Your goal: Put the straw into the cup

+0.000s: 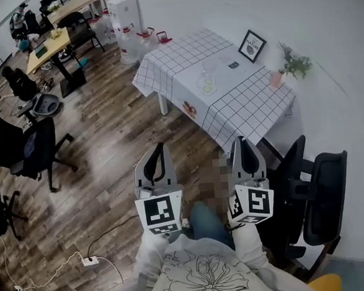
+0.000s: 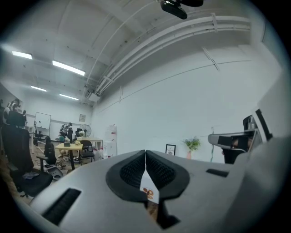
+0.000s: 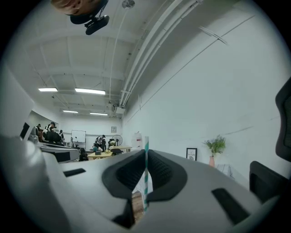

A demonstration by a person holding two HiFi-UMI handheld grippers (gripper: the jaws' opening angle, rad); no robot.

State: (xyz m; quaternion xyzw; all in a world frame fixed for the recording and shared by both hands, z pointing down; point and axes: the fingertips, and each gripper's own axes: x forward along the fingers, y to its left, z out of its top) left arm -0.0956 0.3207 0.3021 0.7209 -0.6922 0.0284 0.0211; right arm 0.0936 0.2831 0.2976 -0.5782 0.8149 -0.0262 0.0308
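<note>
In the head view the person stands on a dark wood-plank floor (image 1: 106, 134) and holds both grippers out in front, each grey, wedge-shaped and carrying a cube with square markers. The left gripper (image 1: 161, 145) and the right gripper (image 1: 242, 139) both point toward a table (image 1: 241, 106) further off to the right. It is draped in a white cloth with a thin black grid, and a framed picture (image 1: 252, 45) and a leafy plant (image 1: 294, 64) in a pink pot stand at its far edge. What else lies on the cloth is too small to tell. In the left gripper view the ribbed black pads (image 2: 132, 170) of the left gripper (image 2: 145, 154) meet at their tips with nothing between them. In the right gripper view the right gripper (image 3: 146, 154) is clamped on the straw (image 3: 145, 175), a thin tube striped white and teal. The straw stands upright between the ribbed pads, its top poking just above the jaw tips, well apart from the table.
</note>
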